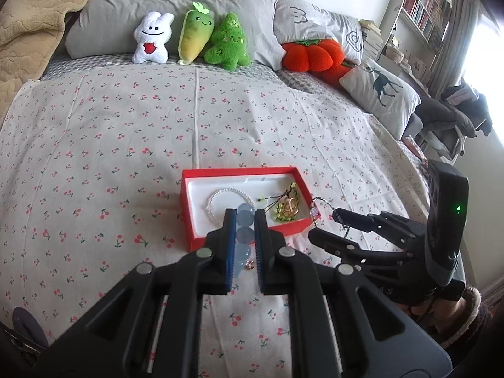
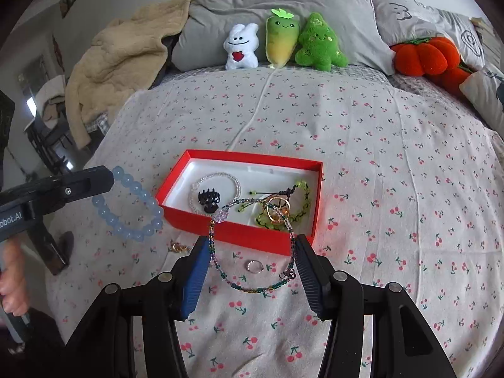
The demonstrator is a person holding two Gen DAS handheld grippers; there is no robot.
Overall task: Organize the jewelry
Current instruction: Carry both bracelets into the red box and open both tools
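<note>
The left gripper (image 1: 245,220) is clenched on a blue bead bracelet (image 2: 129,204), held above the bedsheet (image 1: 94,157) just left of the red box (image 2: 195,220). The right gripper (image 2: 252,252) has its fingers spread inside a thin beaded bracelet (image 2: 285,220), stretching it at the box's near wall. A ring (image 2: 254,266) lies on the sheet beneath

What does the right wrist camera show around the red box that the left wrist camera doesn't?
Only the right wrist view shows a black hair claw in the red box and a silver ring lying on the cherry-print sheet.

Only the left wrist view shows the bookshelf.

Both show the left hand-held gripper holding the blue bead bracelet, the right hand-held gripper with the thin beaded bracelet, and the plush toys.
</note>
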